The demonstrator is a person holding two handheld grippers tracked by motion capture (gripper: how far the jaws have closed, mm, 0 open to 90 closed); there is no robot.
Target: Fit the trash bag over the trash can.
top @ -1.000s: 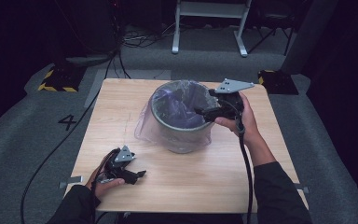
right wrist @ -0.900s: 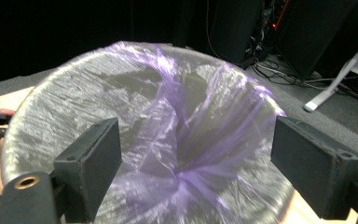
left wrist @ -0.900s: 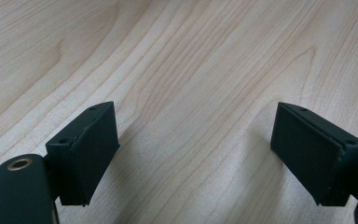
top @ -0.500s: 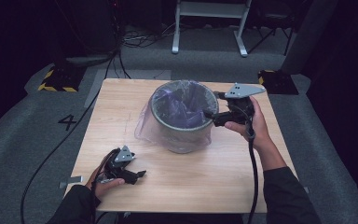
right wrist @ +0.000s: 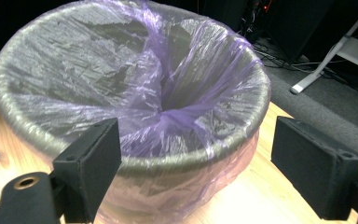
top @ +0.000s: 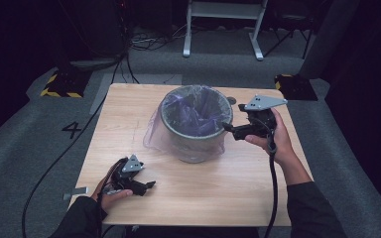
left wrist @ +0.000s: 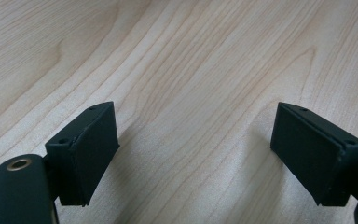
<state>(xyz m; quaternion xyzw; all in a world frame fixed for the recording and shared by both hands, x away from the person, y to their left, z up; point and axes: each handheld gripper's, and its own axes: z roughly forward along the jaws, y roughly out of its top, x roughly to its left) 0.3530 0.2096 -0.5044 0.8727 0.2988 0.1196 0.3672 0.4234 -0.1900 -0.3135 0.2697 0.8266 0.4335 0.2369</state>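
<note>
Since the earlier frames the right gripper (top: 226,127) has drawn back from over the mouth of the waste bin (top: 196,130) to its right side, and now hangs at rim height with its jaws pointing at the rim. Its jaws stand apart with nothing between them; in the right gripper view the grey rim and the purple bag liner (right wrist: 168,93) lie just ahead of the pads. That liner is bunched inside the bin and folded over its rim, with loose film spilling down the outside onto the wooden table (top: 129,119). Near the table's front left corner, the left gripper (top: 149,186) has kept its place, resting on the wood, jaws spread wide over bare wood.
</note>
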